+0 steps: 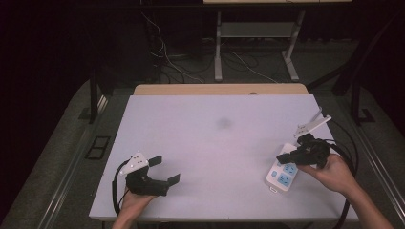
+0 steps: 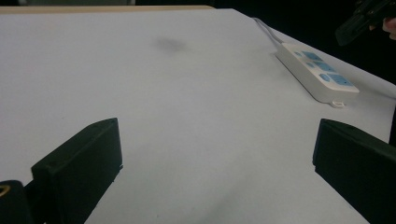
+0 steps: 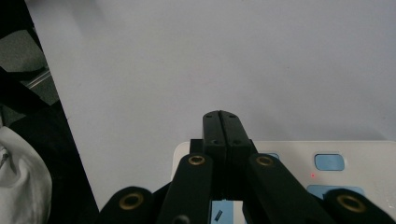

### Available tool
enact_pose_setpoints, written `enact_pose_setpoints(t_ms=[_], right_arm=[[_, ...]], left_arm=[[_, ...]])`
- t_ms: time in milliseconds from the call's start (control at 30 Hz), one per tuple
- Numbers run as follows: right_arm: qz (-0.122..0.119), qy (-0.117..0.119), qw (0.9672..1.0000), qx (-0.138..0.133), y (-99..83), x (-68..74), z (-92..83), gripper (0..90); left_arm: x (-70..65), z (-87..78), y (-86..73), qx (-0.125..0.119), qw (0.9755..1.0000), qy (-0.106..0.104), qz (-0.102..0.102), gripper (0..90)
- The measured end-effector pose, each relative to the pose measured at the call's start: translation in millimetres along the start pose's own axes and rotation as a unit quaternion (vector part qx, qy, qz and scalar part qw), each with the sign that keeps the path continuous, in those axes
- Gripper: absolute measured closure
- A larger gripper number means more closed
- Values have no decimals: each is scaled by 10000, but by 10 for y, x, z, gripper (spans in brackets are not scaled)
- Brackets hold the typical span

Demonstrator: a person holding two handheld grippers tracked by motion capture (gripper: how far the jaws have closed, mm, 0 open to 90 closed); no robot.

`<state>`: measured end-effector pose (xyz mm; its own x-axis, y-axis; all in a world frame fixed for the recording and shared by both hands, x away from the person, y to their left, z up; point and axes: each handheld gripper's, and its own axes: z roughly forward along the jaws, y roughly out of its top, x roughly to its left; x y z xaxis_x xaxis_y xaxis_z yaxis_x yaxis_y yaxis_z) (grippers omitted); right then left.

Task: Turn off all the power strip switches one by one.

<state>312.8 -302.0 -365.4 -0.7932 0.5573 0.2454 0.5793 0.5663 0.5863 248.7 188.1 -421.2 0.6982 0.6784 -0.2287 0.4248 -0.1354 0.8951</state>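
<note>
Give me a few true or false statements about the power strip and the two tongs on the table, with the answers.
1. The right tongs are shut with nothing between them. True.
2. The left tongs grip the power strip. False: they stand open over bare table, far from it.
3. The power strip lies near the table's right edge in the high view. True.
4. The power strip is black. False: it is white with blue sockets.

The white table (image 1: 215,143) has a wooden strip (image 1: 219,89) along its far edge and a faint dark smudge (image 1: 223,123) near its centre. Dark grey floor (image 1: 67,138) surrounds it. Loose cables (image 1: 167,57) trail behind, beside a light metal stand (image 1: 218,47). The surrounding room is unlit.
</note>
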Motion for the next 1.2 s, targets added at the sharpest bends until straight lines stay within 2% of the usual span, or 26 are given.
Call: enact_pose_setpoints(t_ms=[333, 633, 1200], right_arm=[[90, -42, 9999, 55, -19, -86, 5, 900], [160, -110, 9997, 142, -50, -190, 56, 900], [295, -176, 9990, 297, -103, -291, 184, 900]], left_arm=[[7, -7, 1, 5, 10000, 5, 7, 0], [12, -7, 1, 0, 10000, -5, 2, 0], [13, -3, 0, 15, 10000, -15, 5, 0]])
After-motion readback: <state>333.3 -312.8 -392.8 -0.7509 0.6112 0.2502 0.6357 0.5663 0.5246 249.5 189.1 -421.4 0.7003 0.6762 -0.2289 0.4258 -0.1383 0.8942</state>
